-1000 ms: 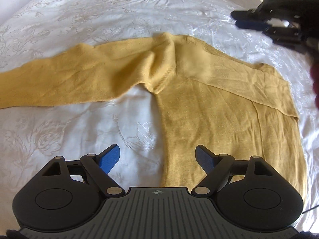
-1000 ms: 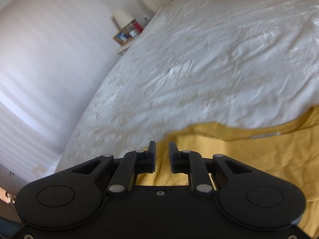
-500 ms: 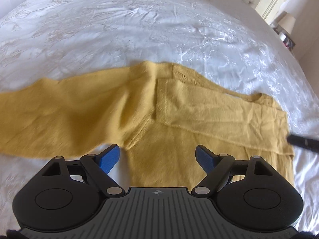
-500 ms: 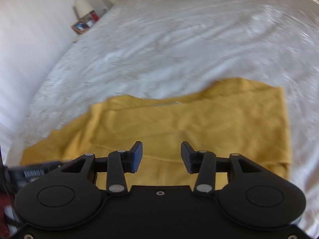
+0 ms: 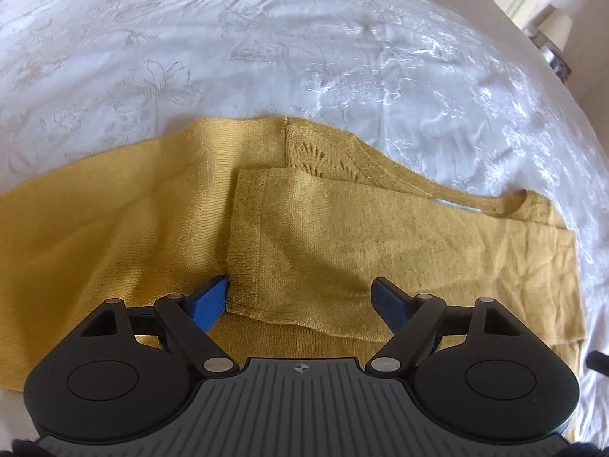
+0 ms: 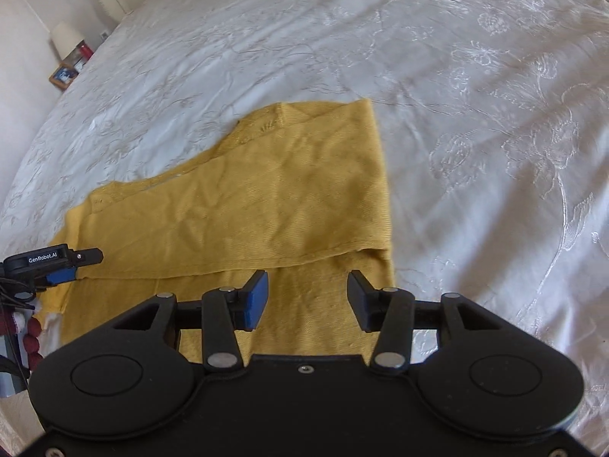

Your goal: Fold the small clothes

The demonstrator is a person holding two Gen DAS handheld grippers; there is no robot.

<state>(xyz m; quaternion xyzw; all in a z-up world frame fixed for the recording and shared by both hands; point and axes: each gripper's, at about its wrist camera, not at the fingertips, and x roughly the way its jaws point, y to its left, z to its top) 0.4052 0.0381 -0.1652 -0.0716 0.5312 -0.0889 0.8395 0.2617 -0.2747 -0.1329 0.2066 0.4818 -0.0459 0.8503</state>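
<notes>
Where unfolded, sweater (image 5: 95, 236) sleeve leftward

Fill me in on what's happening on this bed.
A person with a gripper in each hand is folding a yellow sweater spread on a white bedspread. One sleeve is already folded across the body; the other sleeve lies stretched out to the side. The left gripper hovers open over the folded sleeve's cuff, holding nothing. The right gripper is open above the sweater's opposite edge, also empty.
</notes>
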